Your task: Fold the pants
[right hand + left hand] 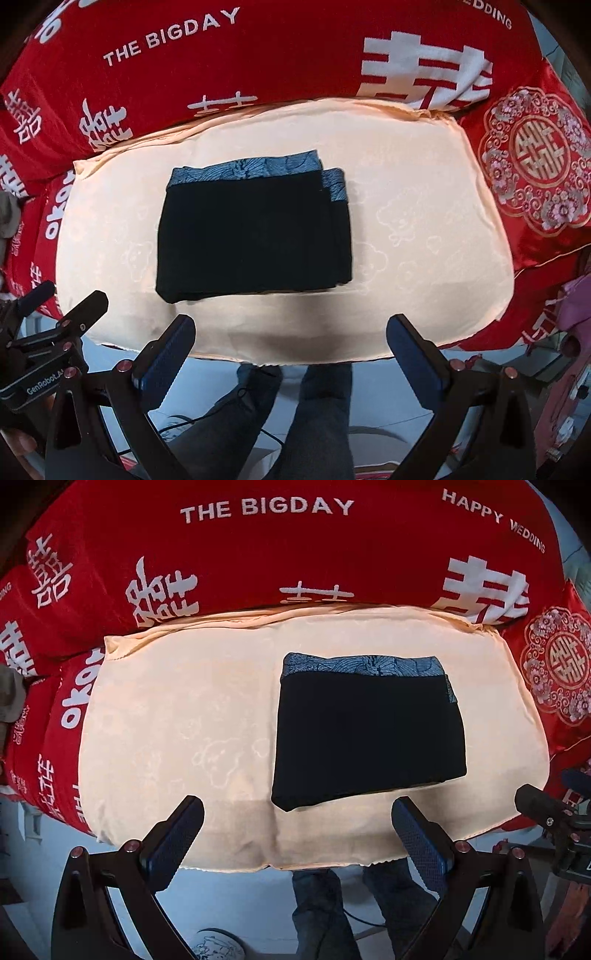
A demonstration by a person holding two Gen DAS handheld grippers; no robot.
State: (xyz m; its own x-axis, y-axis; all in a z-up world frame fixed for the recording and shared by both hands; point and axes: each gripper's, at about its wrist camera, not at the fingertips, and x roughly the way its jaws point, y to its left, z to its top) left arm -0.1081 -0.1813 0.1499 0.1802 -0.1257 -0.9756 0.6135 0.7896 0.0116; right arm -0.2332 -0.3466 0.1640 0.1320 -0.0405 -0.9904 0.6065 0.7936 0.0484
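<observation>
Pants [367,734]: dark fabric, folded into a compact rectangular stack, with a blue patterned band [364,666] exposed along the far edge and partway down the right side. In the right wrist view the pants [255,232] show several stacked layer edges along the right side. The stack lies flat on a peach-coloured cloth [177,716] that covers the near part of a bed; the cloth carries a faint tone-on-tone bear pattern. Behind and around the cloth lies a red bedspread [258,550] printed with white characters and the words "THE BIGDAY" and "HAPPY WEDDING". A red cushion with a floral medallion [532,155] sits to the right of the cloth. The left gripper [297,814] hangs over the near edge of the cloth, fingers spread wide and holding nothing, just short of the stack. The right gripper [291,331] is likewise spread wide and empty, apart from the pants. Below the bed edge, the person's legs [325,413] in dark trousers stand on a pale floor.
</observation>
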